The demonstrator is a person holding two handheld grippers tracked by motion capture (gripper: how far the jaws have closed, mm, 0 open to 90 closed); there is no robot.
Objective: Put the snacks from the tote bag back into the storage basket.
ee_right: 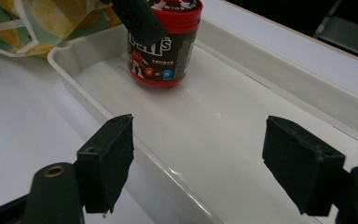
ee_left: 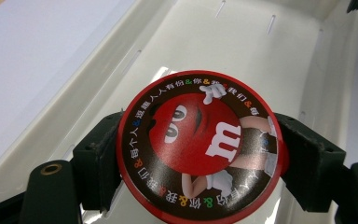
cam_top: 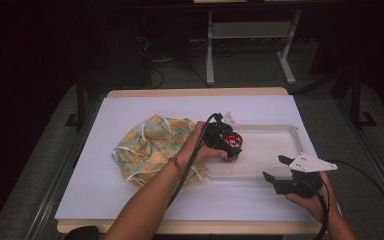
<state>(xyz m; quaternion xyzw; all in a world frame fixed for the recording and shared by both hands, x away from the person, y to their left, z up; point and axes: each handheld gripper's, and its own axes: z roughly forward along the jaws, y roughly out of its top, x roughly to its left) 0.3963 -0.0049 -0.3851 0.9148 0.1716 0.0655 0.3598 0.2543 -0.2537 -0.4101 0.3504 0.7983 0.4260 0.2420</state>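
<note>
My left gripper (ee_left: 198, 154) pinches the candy tub (ee_left: 200, 147) at its lid rim, rigid, light, probably slick plastic, standing in the tray (ee_left: 98, 79); my right gripper (ee_right: 198, 168) waits spread.

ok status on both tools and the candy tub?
Left tool shut on candy tub, upright at left end of white tray. Right tool open, over tray's near rim. Yellow cloth beside tray, not blocking.

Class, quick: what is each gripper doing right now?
Left gripper: shut on the round red-lidded candy tub, standing in the white plastic tray.
Right gripper: open, holding nothing, over the tray's near rim.
</note>
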